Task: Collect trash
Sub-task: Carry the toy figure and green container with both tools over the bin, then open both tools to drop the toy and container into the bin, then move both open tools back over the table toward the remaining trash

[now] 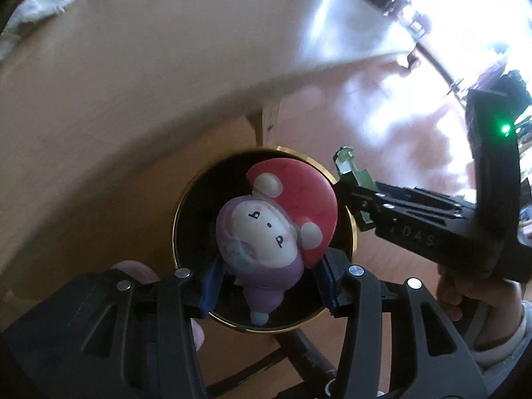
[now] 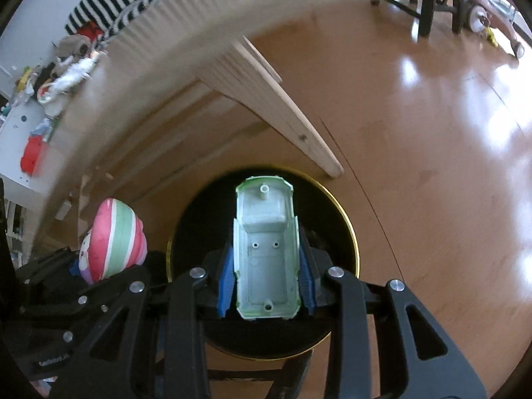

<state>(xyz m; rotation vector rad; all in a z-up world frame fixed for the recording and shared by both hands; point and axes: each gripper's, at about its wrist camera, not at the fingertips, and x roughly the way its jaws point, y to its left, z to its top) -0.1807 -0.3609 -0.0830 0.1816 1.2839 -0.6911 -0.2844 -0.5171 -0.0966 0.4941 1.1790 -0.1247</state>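
My left gripper (image 1: 271,281) is shut on a soft mushroom doll (image 1: 276,222) with a red cap and purple body, held over the mouth of a black bin with a gold rim (image 1: 181,199). My right gripper (image 2: 267,277) is shut on a pale green plastic toy car shell (image 2: 266,249), underside up, held over the same bin (image 2: 345,226). The doll shows at the left of the right wrist view (image 2: 113,242). The right gripper and its shell (image 1: 347,166) show at the right of the left wrist view.
A light wooden table edge (image 2: 212,50) and its slanted leg (image 2: 286,109) stand just beyond the bin. Toys and clutter (image 2: 63,66) lie at the far left. Shiny wooden floor (image 2: 449,133) spreads to the right, with chair legs (image 2: 425,16) far off.
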